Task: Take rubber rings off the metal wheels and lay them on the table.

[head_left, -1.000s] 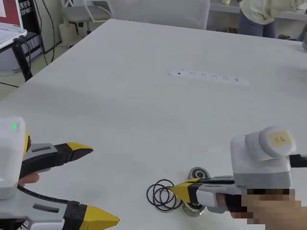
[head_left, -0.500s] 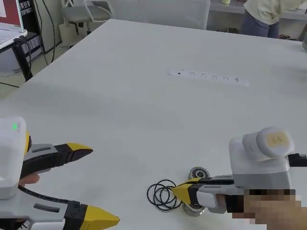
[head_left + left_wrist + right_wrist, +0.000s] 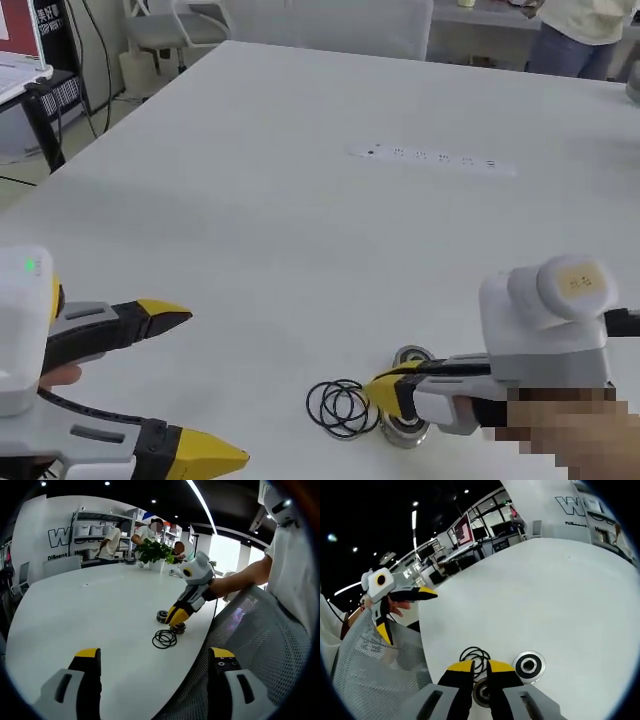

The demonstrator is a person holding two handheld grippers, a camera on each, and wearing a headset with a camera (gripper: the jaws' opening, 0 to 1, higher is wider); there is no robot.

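A: How is the right gripper (image 3: 481, 667) held?

B: Its jaws are drawn nearly together, and a thin gap is left between the yellow tips. The tips are set right over one metal wheel (image 3: 481, 694), close to the near edge of the table (image 3: 250, 200). Whether the wheel, or a ring on it, is pinched cannot be told.

A: And the left gripper (image 3: 155, 654)?

B: Its jaws are spread wide, and nothing is held between them. It is kept well apart from the wheels, off to the left side.

A: Where are the rubber rings (image 3: 340, 407) found?

B: A small heap of thin black rings is laid flat on the table. It is seen just beside the right gripper's tips, on their left in the head view. The loops are crossed over each other.

A: Is another wheel seen?

B: Yes. A second metal wheel (image 3: 412, 357) is laid flat just behind the first one, a bit farther from the person. A black ring is seen on its face, inside a silver rim. It is touched by no gripper.

A: What is seen farther out?

B: A white power strip (image 3: 430, 160) is laid across the far part of the table. In the left gripper view a green plant (image 3: 155, 552) is stood at the far end, and people (image 3: 111, 542) are seen near it.
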